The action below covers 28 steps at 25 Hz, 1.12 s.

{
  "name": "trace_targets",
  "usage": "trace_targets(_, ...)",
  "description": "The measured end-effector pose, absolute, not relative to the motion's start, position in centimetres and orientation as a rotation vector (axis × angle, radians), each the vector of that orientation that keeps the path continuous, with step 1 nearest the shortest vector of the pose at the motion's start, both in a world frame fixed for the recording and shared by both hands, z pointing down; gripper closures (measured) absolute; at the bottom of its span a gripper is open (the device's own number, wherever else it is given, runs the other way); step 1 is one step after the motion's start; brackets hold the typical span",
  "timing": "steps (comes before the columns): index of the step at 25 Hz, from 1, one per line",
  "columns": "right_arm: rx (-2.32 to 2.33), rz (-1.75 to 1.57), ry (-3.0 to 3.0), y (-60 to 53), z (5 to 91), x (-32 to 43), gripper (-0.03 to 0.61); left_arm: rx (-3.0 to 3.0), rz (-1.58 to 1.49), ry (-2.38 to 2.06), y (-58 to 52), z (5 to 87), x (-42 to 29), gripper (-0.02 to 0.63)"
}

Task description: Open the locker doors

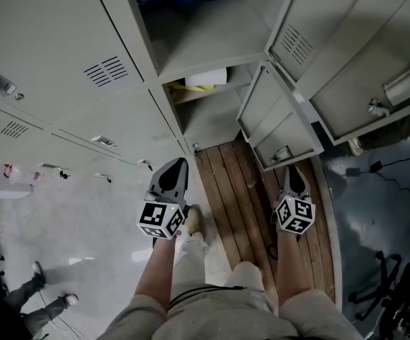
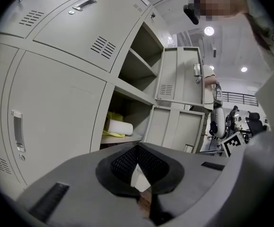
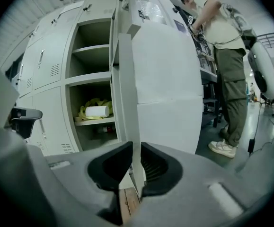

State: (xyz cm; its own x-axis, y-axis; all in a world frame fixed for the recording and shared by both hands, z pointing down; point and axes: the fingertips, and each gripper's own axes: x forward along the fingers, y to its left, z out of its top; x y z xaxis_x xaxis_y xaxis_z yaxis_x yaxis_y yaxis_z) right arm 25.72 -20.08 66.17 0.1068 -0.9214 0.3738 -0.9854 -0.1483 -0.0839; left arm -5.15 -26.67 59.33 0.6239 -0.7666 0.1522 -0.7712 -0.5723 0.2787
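we face a bank of grey lockers with a tool in each hand. the right tool (image 3: pixel 136 151) has its jaws drawn narrow and closed on the free edge of the lower locker door (image 3: pixel 167 126). that door stands swung open and rises straight up from between the pads. above and beyond this tool, the upper locker door (image 1: pixel 346 59) of the same column also hangs open, its latch side turned outward.

the left tool (image 2: pixel 137 146) holds nothing, and its jaws sit together at the tips. it is well apart from the right tool, on that tool's left, and it points toward the opened column. to the left of the left tool run the closed lockers (image 2: pixel 56 112), with their vents and recessed handles facing us.

ahead of both tools, between them, the open compartments show a shelf (image 2: pixel 120 138). on it a white roll (image 2: pixel 120 126) lies on a yellow cloth (image 2: pixel 113 118). wooden boards (image 1: pixel 233 197) line the floor below and between the tools. past the open doors, to the right of the right tool, a person (image 3: pixel 226 56) in a pale shirt and olive trousers stands bent over a counter (image 3: pixel 207 74).
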Motion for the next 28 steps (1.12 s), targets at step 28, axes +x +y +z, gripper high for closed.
trace_targets(28, 1.586, 0.310, -2.622, -10.9, 40.1, 20.0, 0.578, 2.387, -0.102, -1.683, -8.3, 38.6, -8.6, 0.615)
